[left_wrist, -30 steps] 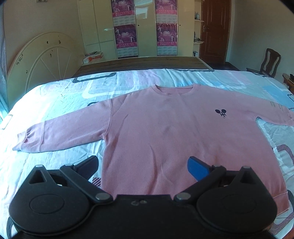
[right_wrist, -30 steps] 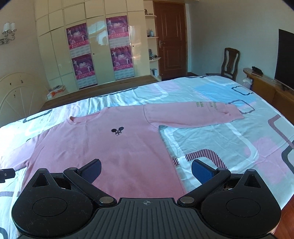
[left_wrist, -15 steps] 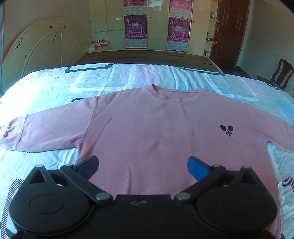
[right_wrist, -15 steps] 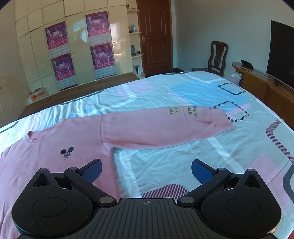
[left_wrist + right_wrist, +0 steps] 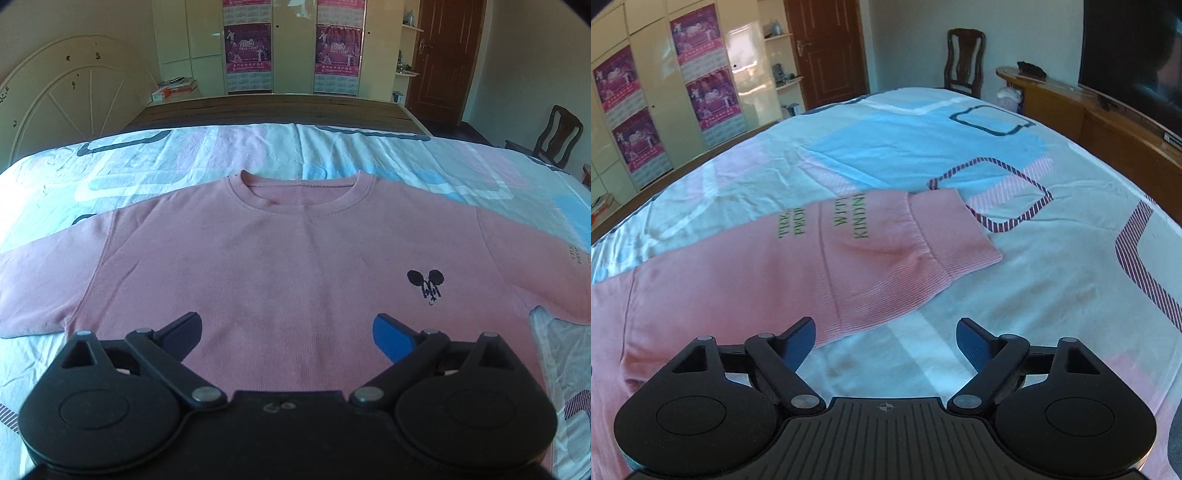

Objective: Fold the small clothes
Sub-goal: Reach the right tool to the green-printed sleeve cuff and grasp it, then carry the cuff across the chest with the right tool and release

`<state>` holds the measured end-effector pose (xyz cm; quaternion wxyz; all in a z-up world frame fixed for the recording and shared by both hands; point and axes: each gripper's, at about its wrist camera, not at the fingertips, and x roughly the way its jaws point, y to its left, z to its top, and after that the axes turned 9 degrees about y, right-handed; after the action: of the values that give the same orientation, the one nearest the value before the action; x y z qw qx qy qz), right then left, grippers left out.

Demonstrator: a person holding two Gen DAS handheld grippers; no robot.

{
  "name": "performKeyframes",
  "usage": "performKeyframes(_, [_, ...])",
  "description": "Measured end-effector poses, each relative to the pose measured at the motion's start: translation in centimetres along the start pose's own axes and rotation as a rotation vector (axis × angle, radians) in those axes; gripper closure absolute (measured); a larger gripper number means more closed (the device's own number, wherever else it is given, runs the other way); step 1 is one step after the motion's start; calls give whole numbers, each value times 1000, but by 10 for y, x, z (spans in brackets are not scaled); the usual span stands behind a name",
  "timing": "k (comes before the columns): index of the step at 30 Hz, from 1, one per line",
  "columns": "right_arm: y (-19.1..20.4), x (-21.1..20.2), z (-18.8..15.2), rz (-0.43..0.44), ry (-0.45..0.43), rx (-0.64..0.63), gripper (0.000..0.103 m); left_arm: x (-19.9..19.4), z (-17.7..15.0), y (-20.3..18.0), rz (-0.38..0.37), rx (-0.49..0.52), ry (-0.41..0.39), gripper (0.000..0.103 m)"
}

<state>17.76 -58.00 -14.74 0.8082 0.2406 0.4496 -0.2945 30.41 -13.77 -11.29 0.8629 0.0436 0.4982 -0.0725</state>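
Both tools gape, holding nothing. The left tool (image 5: 287, 328) has closed in over the chest of the sweater (image 5: 280, 266); the right tool (image 5: 885, 341) has swung to the ribbed cuff (image 5: 955, 229), perhaps hovering. The knit lies flat mid-bed (image 5: 1052, 266).

My left tool (image 5: 287, 328) hovers over lower chest of pink sweatshirt (image 5: 280, 266), fingers spread wide, gripping nothing. Sweatshirt lies flat, front up, on patterned bed sheet (image 5: 192, 155), collar (image 5: 301, 194) away from me, small black mouse logo (image 5: 425, 285) right of centre. Wardrobe posters (image 5: 248, 57) and brown door (image 5: 445, 61) behind.
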Motion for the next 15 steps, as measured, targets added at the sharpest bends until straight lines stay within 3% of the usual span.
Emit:
performKeyframes(3, [-15,12,10,-6,4,47,20,7,3,-5,15,5,10,5])
performKeyframes(4, [-18,16,14,-7,4,63,24,9,4,-5,22,9,12,5])
performKeyframes(5, [-21,21,17,-10,8,76,36,10,5,-6,28,11,16,6])
performKeyframes(7, [-26,30,22,7,20,111,50,11,6,-6,36,8,22,7])
performKeyframes(9, [-30,36,26,12,12,139,51,13,7,-3,35,-12,27,7])
performKeyframes(10, [-30,36,27,6,1,137,58,13,7,-2,36,-18,30,7])
performKeyframes(13, [-25,38,31,-6,-19,102,95,15,8,1,42,-21,40,7])
performKeyframes(15, [-25,36,33,9,-34,112,95,16,8,3,33,-20,44,7])
